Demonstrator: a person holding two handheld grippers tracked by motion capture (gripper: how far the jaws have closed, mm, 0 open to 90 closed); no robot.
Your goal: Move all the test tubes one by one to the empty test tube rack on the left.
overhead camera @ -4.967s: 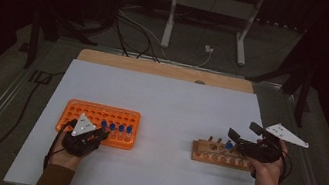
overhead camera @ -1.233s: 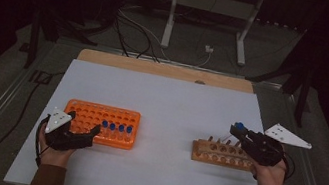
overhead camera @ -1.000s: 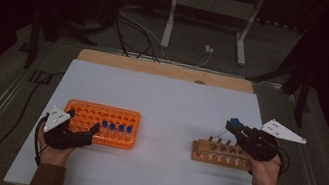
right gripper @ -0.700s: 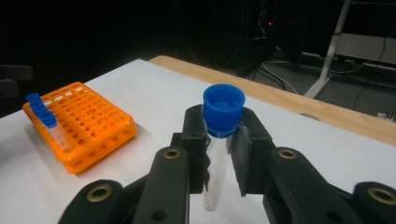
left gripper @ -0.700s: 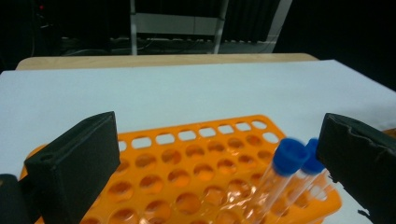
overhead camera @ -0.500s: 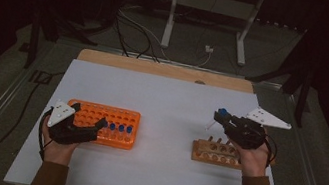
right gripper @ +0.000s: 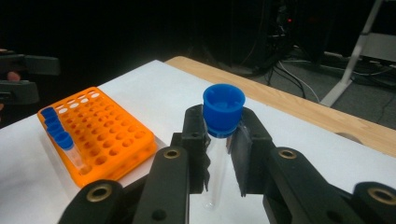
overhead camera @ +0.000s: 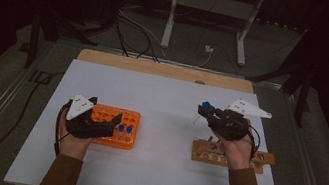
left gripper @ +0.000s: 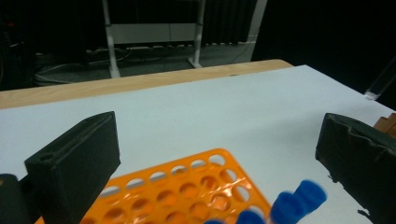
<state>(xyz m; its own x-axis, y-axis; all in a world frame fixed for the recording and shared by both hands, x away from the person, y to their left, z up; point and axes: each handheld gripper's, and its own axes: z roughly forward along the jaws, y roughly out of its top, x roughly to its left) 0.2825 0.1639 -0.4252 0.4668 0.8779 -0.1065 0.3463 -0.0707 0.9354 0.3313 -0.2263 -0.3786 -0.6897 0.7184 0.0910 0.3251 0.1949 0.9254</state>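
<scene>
While right gripper (right gripper: 219, 154) clamps clear blue-capped tube (right gripper: 220, 140) just under cap, mid-air between wooden rack (overhead camera: 203, 152) and orange rack (overhead camera: 115, 117): light, slick, brittle-looking, so grip near cap makes sense. Left gripper (left gripper: 219, 158) wide open, empty, over orange rack.

The test tube (right gripper: 215, 154) is clear with a blue cap (right gripper: 223, 110). The plastic tube rack (overhead camera: 116, 126) is bright orange with round holes in rows, holding blue-capped tubes (right gripper: 63, 137). The second rack (overhead camera: 228, 156) is brown wood. The tabletop (overhead camera: 161, 102) is pale grey-white, its far edge light wood.
</scene>
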